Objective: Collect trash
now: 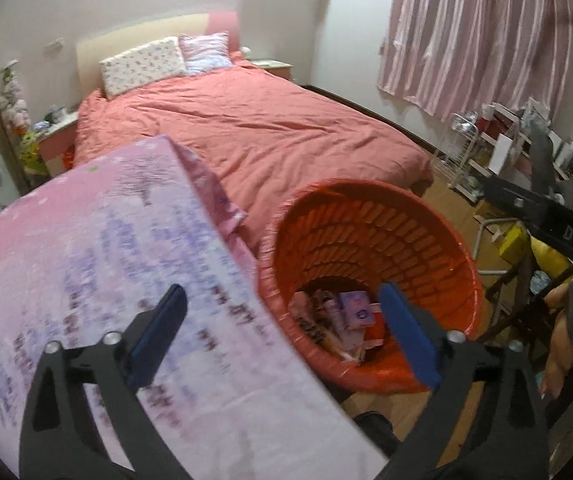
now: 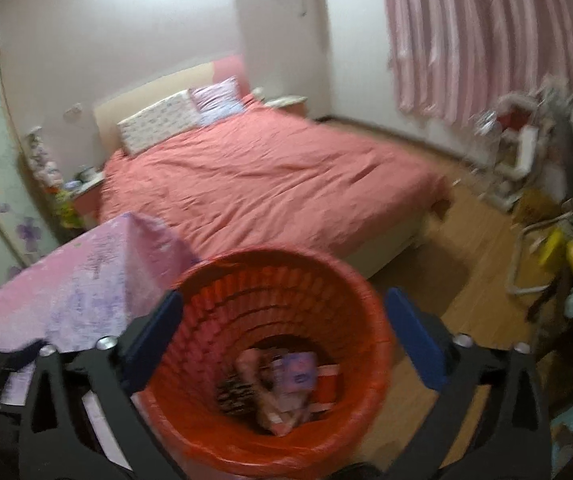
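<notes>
I take the bed (image 1: 246, 132) as my landmark: it lies under a salmon-pink cover. At its head I see a cream headboard (image 1: 142, 40), with a floral pillow (image 1: 142, 66) beside a striped one (image 1: 206, 52). Beyond the far corner of the bed's head stands a small nightstand (image 1: 272, 66). Near the foot, on my near side, is a surface under a pink and lilac patterned cloth (image 1: 98, 248). Past the bed's far side hang pink striped curtains (image 1: 478, 32), and under them white wire shelving (image 1: 466, 152) crowded with clutter stands on the wooden floor (image 2: 466, 248).
</notes>
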Motion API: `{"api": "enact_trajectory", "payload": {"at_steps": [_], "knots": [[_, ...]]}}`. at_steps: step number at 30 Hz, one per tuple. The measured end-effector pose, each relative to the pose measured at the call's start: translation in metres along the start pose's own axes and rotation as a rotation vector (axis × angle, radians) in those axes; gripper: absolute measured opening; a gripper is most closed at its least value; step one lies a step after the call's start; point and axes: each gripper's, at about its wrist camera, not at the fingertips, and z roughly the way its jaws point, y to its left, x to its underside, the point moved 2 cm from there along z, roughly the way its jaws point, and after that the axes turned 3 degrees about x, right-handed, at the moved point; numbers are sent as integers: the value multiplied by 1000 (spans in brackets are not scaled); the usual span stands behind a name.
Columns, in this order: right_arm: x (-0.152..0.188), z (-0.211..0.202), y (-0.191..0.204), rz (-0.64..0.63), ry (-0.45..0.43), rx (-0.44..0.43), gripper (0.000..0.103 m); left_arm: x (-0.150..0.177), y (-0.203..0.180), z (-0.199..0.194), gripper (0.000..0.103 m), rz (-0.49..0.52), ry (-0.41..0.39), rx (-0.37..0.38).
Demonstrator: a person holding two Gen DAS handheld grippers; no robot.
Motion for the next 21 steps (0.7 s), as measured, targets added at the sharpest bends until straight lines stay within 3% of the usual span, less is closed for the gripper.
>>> {"api": "enact_trajectory", "payload": {"at_steps": [2, 5, 7, 14, 18, 21], "knots": [[-2, -10, -2, -34, -32, 76, 101, 6, 10, -18, 99, -13, -19, -42], [0, -31, 3, -111, -71, 201, 101, 18, 23, -44, 99, -17, -35, -166], [6, -46, 8, -163, -94, 252, 101, 27, 31, -61, 99, -17, -57, -196], [40, -105, 15, -141, -167, 118, 101, 75, 60, -127, 99, -91, -135, -307], [62, -130, 33, -147, -235, 102, 101, 110, 69, -155, 99, -136, -158, -407], [79, -148, 45, -143, -307, 123, 101, 134, 73, -173, 99, -162, -185, -438]]}}
